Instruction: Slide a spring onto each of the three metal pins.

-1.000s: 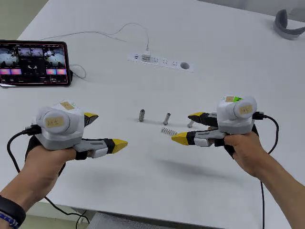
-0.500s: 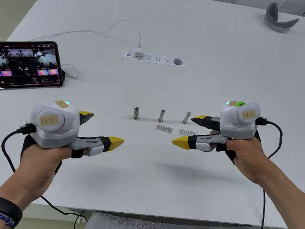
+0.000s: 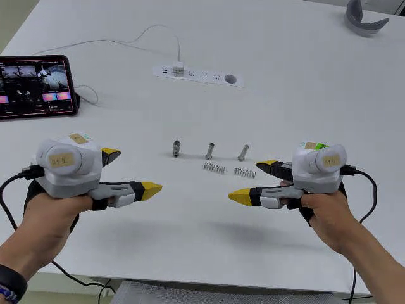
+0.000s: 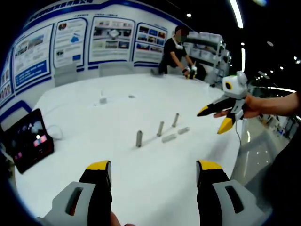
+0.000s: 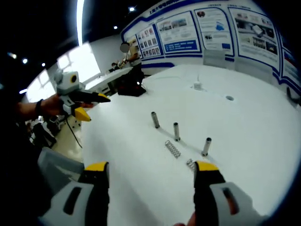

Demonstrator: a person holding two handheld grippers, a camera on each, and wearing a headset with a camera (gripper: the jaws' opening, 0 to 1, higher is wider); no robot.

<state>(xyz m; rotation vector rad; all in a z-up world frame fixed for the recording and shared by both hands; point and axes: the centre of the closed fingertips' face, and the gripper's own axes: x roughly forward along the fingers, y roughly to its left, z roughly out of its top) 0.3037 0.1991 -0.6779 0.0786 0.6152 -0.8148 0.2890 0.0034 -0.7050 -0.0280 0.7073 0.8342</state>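
low over the near worktop (image 3: 190, 240), the right claw (image 3: 247, 181) hovers wide and empty. its tips aim toward 9 o'clock, likely set for a pick. the first spring (image 3: 245, 172) lies flat just by its far tip at 12 o'clock, and the second spring (image 3: 214, 168) lies flat at 10 o'clock. each spring rests at 6 o'clock of an upright pin, the right pin (image 3: 243, 152) and the middle pin (image 3: 209, 151), handy for threading. the end pin (image 3: 176, 148) stands further toward 9 o'clock and looks thicker, perhaps already sleeved, but it is too small to tell. the left claw (image 3: 136, 170), equally wide and empty, hovers well apart at 8 o'clock of the pins, tips toward 3 o'clock. i judge it is kept clear until a pin needs steadying.
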